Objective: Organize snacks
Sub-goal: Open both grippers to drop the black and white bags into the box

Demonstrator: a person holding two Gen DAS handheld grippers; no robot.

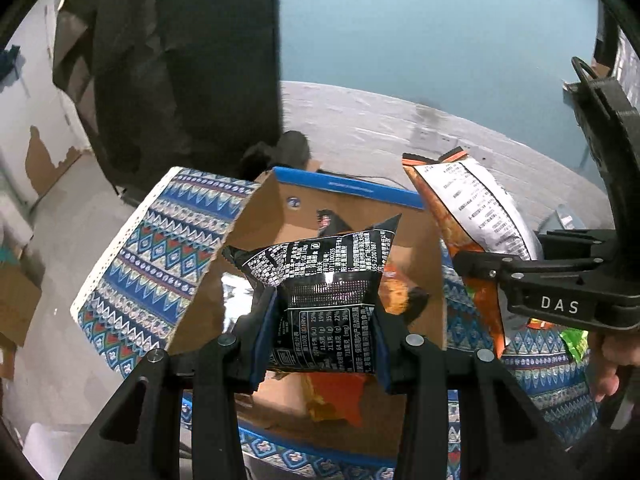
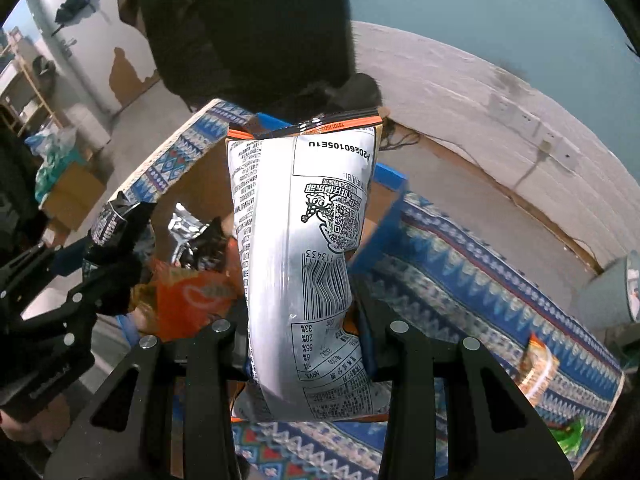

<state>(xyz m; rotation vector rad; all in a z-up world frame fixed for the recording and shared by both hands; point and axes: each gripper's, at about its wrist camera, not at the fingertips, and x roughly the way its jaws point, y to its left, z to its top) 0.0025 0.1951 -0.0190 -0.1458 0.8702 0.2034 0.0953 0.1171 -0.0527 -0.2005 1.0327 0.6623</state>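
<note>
a: what's crowding the spot?

b: a cardboard box with a blue rim sits on a blue patterned cloth. inside lie an orange packet and something silvery, partly covered. a dark hanging cloth blocks the far left, and a small green wrapper lies on the cloth at the near right.

a: and the grippers?

b: the left gripper has its jaws clamped on a black snack bag, held over the box opening. the right gripper is clamped on a white-and-orange snack bag, upright, above the box's right edge.

a: do they obstruct each other?

b: in the left wrist view the right gripper and its bag sit just right of the box. the two bags are apart.

a: anything unclear?

b: the held bags hide most of the box floor. the striped packet at the near right of the right wrist view is blurred, and the grey object at the right edge is cut off.
</note>
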